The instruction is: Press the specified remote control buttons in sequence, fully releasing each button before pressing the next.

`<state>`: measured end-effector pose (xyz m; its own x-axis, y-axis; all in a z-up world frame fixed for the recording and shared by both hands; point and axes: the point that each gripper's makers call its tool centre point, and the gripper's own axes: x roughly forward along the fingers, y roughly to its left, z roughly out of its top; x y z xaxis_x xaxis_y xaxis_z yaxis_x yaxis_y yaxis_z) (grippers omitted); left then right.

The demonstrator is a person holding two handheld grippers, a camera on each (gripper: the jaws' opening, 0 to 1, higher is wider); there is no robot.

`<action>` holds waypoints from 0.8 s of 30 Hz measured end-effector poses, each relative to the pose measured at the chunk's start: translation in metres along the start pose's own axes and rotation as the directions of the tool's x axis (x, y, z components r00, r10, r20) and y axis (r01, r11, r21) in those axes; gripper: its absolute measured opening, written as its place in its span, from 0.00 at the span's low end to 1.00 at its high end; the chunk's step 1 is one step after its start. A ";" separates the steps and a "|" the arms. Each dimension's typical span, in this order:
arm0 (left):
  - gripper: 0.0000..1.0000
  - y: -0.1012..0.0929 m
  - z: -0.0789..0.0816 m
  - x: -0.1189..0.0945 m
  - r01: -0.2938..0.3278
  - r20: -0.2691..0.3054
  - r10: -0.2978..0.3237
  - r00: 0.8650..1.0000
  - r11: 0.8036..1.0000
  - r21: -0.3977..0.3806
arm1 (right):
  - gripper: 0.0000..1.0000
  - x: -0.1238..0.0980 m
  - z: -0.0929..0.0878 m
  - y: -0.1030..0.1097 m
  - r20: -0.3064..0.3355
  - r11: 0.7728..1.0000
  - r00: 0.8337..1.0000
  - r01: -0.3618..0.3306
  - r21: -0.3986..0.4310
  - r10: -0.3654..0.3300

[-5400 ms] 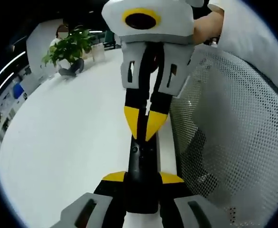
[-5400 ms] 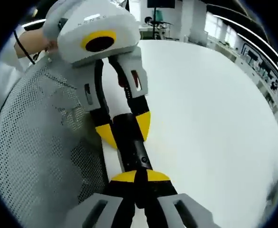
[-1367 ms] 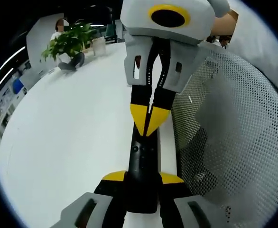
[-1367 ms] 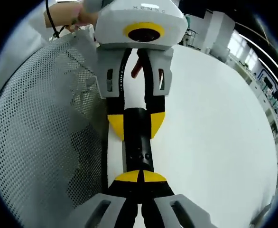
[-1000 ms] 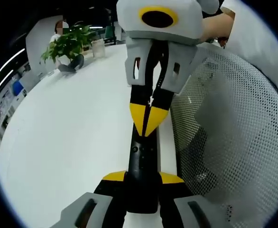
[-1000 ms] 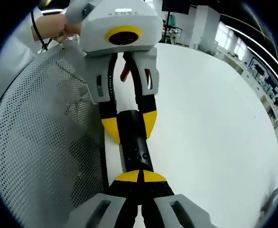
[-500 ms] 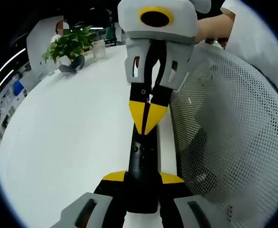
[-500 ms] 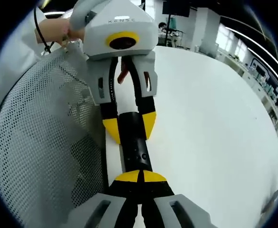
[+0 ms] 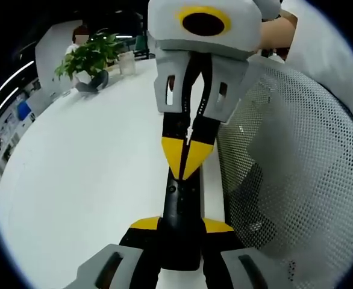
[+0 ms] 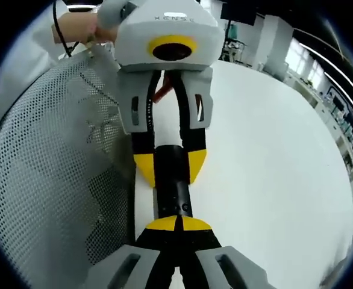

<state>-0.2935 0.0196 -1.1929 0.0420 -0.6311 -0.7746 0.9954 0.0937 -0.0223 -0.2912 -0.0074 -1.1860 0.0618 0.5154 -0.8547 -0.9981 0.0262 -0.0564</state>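
Both tongs meet over one black remote: the left tongs (image 9: 180,226) pinch the remote (image 9: 180,208) between their yellow-tipped jaws, and seen from the right gripper view these same left tongs (image 10: 170,167) grip its far end. The right tongs (image 10: 176,224) are pressed together, their yellow tips resting on the near end of the remote (image 10: 173,195); in the left gripper view the right tongs (image 9: 184,165) come down from above with their tips pressed together, touching the top face of the remote. One small round button shows on the remote's face in the left gripper view, and a few small ones in the right gripper view, too small to read. The remote is held just above the edge of a white counter (image 9: 86,174), beside a grey mesh chair back (image 9: 291,180). Pale lettering on the casing of the left tongs in the right gripper view reads roughly "XENSE", not sharp enough to be sure. A person's hand (image 10: 83,25) holds the left tongs, with a black cable beside the wrist. At the far side of the counter stands one leafy green plant (image 9: 89,57), with a person (image 9: 80,36) behind it.
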 end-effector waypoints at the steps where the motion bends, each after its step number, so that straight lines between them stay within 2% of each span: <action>1: 0.23 0.000 0.000 0.000 0.000 0.000 0.000 1.000 1.000 0.000 | 0.00 0.000 0.000 0.000 -0.004 1.000 1.000 0.004 0.002 -0.004; 9: 0.23 0.000 0.000 0.000 -0.001 -0.004 0.001 1.000 1.000 0.000 | 0.00 0.002 0.000 -0.003 0.002 0.994 0.998 0.060 0.093 -0.060; 13: 0.23 0.000 0.000 0.000 -0.001 -0.006 0.001 1.000 1.000 -0.002 | 0.00 0.002 0.000 -0.004 0.011 0.990 0.998 0.057 0.130 -0.059; 20: 0.23 0.000 0.001 0.001 -0.008 0.000 0.008 1.000 1.000 -0.012 | 0.00 0.001 0.004 0.007 0.014 0.992 0.999 0.042 0.116 -0.044; 22: 0.23 0.000 0.001 0.001 -0.008 0.002 0.008 1.000 1.000 -0.013 | 0.00 0.001 0.004 0.009 0.003 0.995 0.999 0.050 0.087 -0.050; 24: 0.23 0.000 0.001 0.001 -0.008 0.002 0.008 1.000 1.000 -0.014 | 0.00 0.003 0.007 0.014 0.016 0.995 1.000 0.023 0.096 -0.024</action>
<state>-0.2934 0.0187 -1.1930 0.0503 -0.6322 -0.7732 0.9937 0.1093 -0.0247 -0.3047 0.0001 -1.1854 0.0861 0.5280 -0.8449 -0.9924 0.1203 -0.0260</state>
